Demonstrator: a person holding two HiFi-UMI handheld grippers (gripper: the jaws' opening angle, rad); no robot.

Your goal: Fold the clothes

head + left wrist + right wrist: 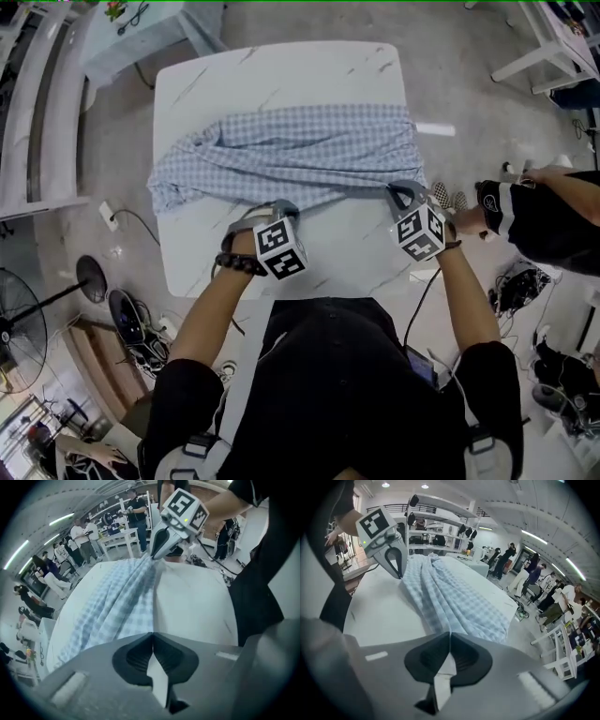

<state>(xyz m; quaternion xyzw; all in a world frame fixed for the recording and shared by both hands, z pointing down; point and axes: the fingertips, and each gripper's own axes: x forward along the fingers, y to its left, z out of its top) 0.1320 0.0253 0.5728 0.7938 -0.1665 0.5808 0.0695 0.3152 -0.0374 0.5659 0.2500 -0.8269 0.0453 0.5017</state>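
The left hand-held gripper [274, 207] points steeply down at the near edge of a blue checked garment [300, 155]. Its jaws are closed tight, with the edge of the fabric pinched at their tips. The garment lies bunched in long folds across the middle of a white marble tabletop [281, 75], spread from the left edge to the right edge. Its near hem runs in a fairly straight, taut line between the two tools, which suggests they are holding it stretched so that it can be handled evenly. The right hand-held gripper [401, 193] is at the right end of that same hem, close to the tabletop's right edge. Its jaws are also pressed fully together on a pinch of cloth. Both arms reach forward side by side from the person's body. Gripping two matching points on one edge looks like the set-up for a first fold, which has not yet been made.
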